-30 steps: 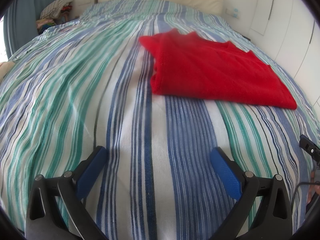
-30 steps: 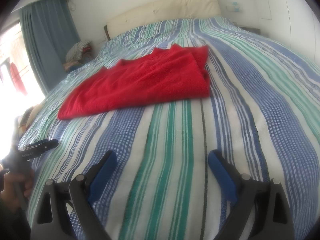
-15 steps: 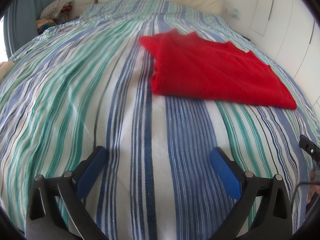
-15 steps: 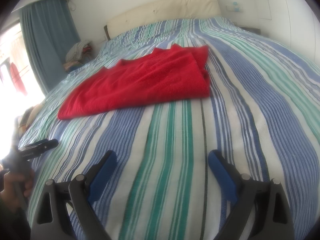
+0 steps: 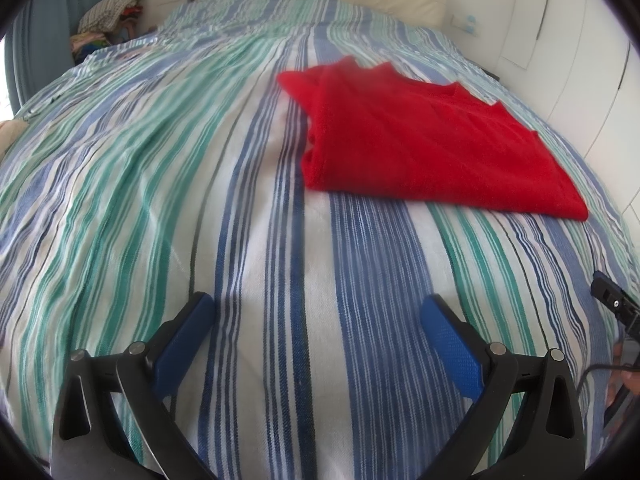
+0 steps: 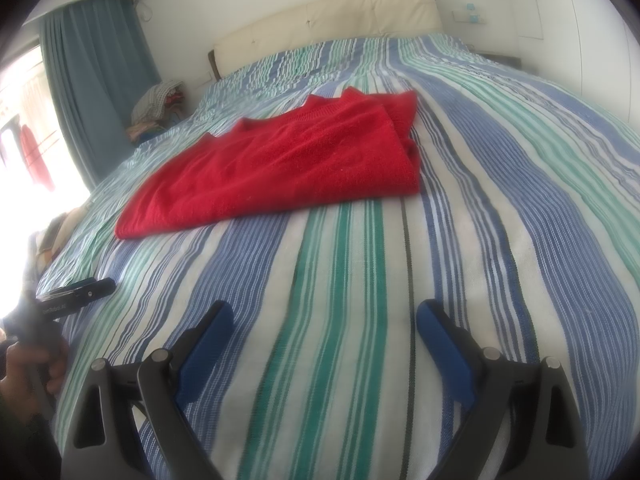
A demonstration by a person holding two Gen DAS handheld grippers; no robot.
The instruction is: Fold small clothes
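The folded red top (image 5: 424,140) lies flat on the striped bed (image 5: 160,184), well ahead of the left tongs (image 5: 316,308) and right tongs (image 6: 324,316), both wide open and empty.

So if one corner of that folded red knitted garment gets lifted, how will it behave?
The folded red knitted garment will probably go limp and droop: it lies soft and creased. Its stacked layers, visible at the right edge, would likely slide apart and unfold. The fuzzy knit should grip rather than slip on the striped bedcover.
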